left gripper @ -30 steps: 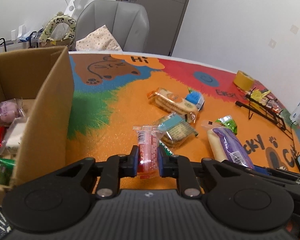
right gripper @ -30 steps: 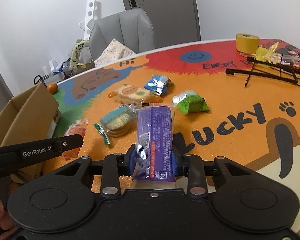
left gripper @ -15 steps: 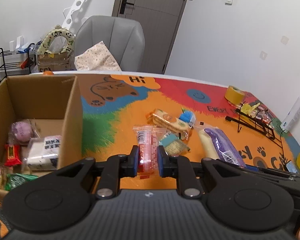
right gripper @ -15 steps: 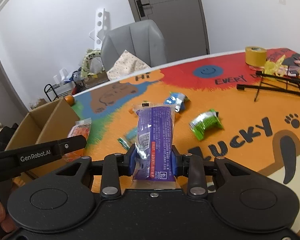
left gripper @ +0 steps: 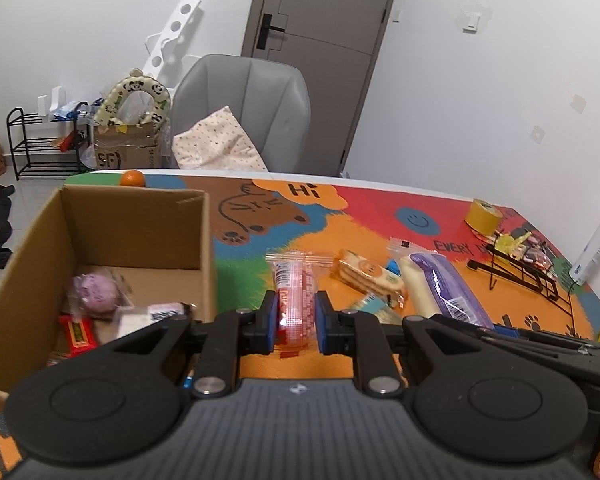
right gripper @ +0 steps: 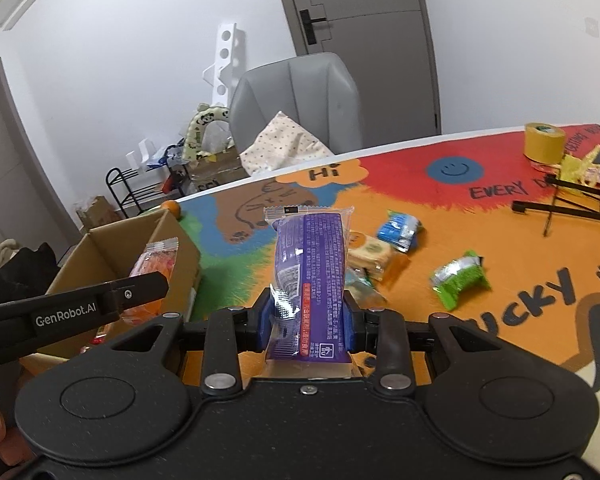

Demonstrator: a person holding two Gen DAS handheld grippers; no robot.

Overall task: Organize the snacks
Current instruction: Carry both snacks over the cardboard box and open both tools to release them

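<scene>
Both grippers are loaded, probably so two snacks go into the box in one trip. The left gripper [left gripper: 296, 322] has its fingers pinched narrow on a red packet [left gripper: 294, 292], gripped near its lower end so the rest sticks up clear of the table [left gripper: 260, 356]. The packet hangs just beside the right wall of the cardboard box [left gripper: 206, 248], not yet over the opening. The right gripper [right gripper: 306, 326] clamps a purple packet [right gripper: 310, 280] by its bottom end, held upright, fingers part way apart because the pack is thicker. It sits above the table's near side, further from the box. The box stands at the table's left edge and already holds a few snacks, so it looks like the collecting spot. A cracker pack [left gripper: 366, 274], blue packet [right gripper: 400, 230] and green packet [right gripper: 458, 278] lie loose mid-table, not sorted yet. Next move is likely left packet over the box wall, then release.
</scene>
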